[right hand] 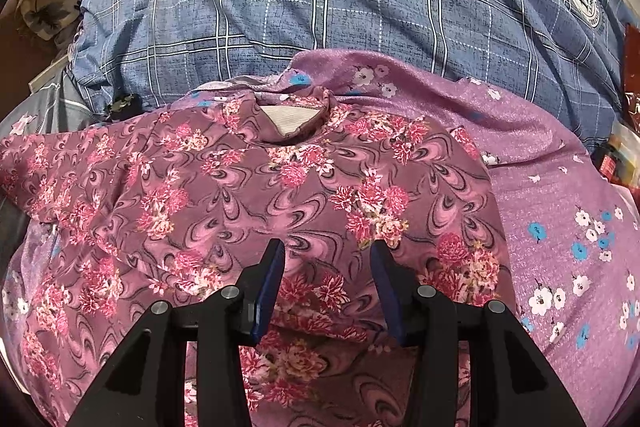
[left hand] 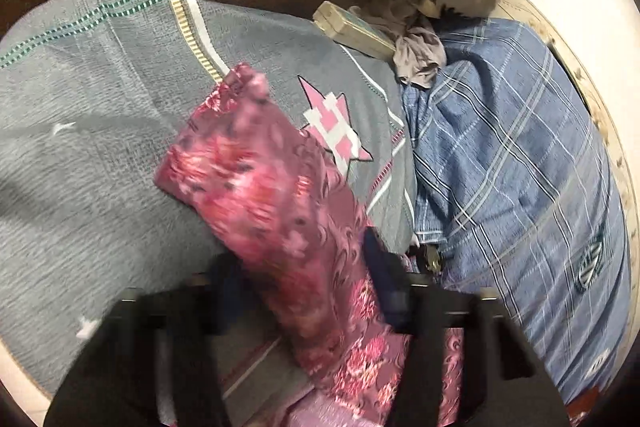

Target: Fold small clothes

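The pink floral knit top lies spread on the purple blossom-print sheet, the blue checked quilt bunched behind it, its sleeve over a grey blanket.

Dim warm indoor light; left view motion-blurred, right view sharp; fisheye bending, dark vignette at edges.

Matt floral cloth top, soft plaid cloth quilt, matt black plastic tongs.
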Action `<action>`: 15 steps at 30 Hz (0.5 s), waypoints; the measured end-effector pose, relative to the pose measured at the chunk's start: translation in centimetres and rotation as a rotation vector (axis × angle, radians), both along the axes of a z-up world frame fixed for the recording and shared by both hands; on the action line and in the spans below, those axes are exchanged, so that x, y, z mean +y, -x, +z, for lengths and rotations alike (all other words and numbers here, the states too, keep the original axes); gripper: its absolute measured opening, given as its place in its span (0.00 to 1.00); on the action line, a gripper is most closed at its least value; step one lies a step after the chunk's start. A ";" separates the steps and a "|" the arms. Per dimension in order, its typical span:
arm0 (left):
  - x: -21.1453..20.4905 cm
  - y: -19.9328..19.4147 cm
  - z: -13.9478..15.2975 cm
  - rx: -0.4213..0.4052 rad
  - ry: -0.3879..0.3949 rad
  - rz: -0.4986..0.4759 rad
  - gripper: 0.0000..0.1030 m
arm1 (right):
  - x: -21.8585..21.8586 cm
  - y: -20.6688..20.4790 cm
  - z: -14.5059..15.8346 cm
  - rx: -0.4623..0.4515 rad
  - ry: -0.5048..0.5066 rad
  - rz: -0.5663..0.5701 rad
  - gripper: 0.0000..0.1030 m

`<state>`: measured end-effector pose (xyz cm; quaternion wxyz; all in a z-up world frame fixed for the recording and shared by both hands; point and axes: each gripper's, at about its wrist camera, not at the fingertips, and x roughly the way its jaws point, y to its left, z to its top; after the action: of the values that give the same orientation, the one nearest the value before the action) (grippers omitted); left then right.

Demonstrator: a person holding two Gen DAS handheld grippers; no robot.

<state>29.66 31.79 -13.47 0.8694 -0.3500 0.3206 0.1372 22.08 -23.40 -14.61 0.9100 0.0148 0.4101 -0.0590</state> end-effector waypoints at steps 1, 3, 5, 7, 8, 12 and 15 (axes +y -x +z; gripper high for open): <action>0.3 -0.3 -0.4 0.014 0.022 0.000 0.18 | 0.0 0.0 0.0 -0.002 0.000 0.003 0.42; 0.7 -0.7 -1.1 0.029 0.062 0.003 0.07 | -0.1 0.0 0.0 -0.015 -0.007 0.004 0.32; 0.4 -0.5 -0.7 0.001 0.048 0.003 0.06 | -0.3 0.0 0.2 -0.030 -0.005 -0.003 0.20; -1.0 -0.3 0.6 -0.029 -0.006 -0.041 0.06 | -0.8 0.1 0.4 -0.045 -0.017 -0.019 0.20; -2.0 -0.3 1.2 -0.038 -0.035 -0.068 0.06 | -1.2 0.1 0.5 -0.048 -0.029 -0.029 0.20; -7.4 0.1 4.0 -0.073 -0.129 -0.198 0.06 | -3.2 0.3 1.0 -0.054 -0.091 -0.080 0.20; -12.8 0.6 5.8 -0.094 -0.201 -0.315 0.06 | -4.6 0.7 1.4 -0.066 -0.111 -0.118 0.22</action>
<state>29.09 18.95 -7.66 0.9247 -0.2132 0.3152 0.0141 21.39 -27.96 -13.19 0.9157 0.0916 0.3809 -0.0893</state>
